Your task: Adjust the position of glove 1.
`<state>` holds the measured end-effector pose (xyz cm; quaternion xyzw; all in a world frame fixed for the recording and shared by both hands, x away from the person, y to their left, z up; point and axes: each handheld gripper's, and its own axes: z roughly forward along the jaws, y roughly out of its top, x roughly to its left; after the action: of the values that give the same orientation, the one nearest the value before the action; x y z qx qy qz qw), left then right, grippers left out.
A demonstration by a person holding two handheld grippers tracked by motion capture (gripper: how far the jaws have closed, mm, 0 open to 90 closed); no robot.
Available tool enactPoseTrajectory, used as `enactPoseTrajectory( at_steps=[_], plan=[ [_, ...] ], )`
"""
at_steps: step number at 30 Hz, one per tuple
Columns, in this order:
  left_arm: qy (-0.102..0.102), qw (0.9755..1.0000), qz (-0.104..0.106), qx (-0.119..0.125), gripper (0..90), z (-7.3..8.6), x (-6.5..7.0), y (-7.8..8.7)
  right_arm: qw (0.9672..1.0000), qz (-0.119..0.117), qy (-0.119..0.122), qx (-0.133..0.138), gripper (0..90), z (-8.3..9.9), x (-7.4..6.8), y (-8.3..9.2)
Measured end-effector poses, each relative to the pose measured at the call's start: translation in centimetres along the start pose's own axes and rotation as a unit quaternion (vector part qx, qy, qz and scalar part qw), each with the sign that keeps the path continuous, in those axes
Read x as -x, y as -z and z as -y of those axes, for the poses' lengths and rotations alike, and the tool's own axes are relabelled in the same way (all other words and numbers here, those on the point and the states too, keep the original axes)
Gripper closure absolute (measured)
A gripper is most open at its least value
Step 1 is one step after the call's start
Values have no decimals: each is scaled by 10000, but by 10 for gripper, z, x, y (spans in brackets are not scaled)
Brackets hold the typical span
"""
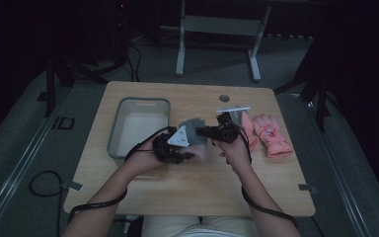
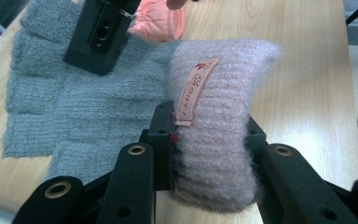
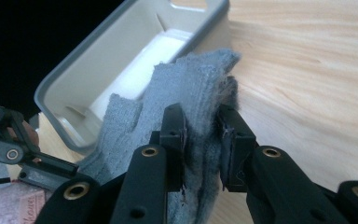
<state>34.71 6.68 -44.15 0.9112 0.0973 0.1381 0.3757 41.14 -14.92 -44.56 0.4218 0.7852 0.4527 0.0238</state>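
Tongs (image 3: 204, 140) pinch grey glove (image 3: 186, 88) (bin (image 3: 70, 84) behind).

Grey bin (image 1: 139, 104) at table's (image 1: 187, 182) left, pink gloves (image 1: 271, 136) at right, metal clip (image 1: 233, 109) behind

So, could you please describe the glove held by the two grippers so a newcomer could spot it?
On the wooden table, just right of the grey bin, the grey glove hangs between the left gripper and right gripper. Unlike the padded pink gloves beside it, it is knitted, with a fuzzy pale cuff bearing a label.
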Motion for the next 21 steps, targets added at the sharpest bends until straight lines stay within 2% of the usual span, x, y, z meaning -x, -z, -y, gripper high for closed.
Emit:
enactPoseTrajectory(
  at_steps=[5, 8, 21],
  plan=[
    [121, 9999, -69, 47, 670, 4, -8, 11, 10000, -46, 66, 35, 744, -12, -7, -6],
    [117, 9999, -108, 9, 670, 7, -11, 15, 10000, -71, 70, 9, 744, -17, -10, -10],
    [252, 9995, -134, -160, 670, 23, -30, 48, 9992, -291, 251, -72, 744, -41, -32, -38]
  ],
)
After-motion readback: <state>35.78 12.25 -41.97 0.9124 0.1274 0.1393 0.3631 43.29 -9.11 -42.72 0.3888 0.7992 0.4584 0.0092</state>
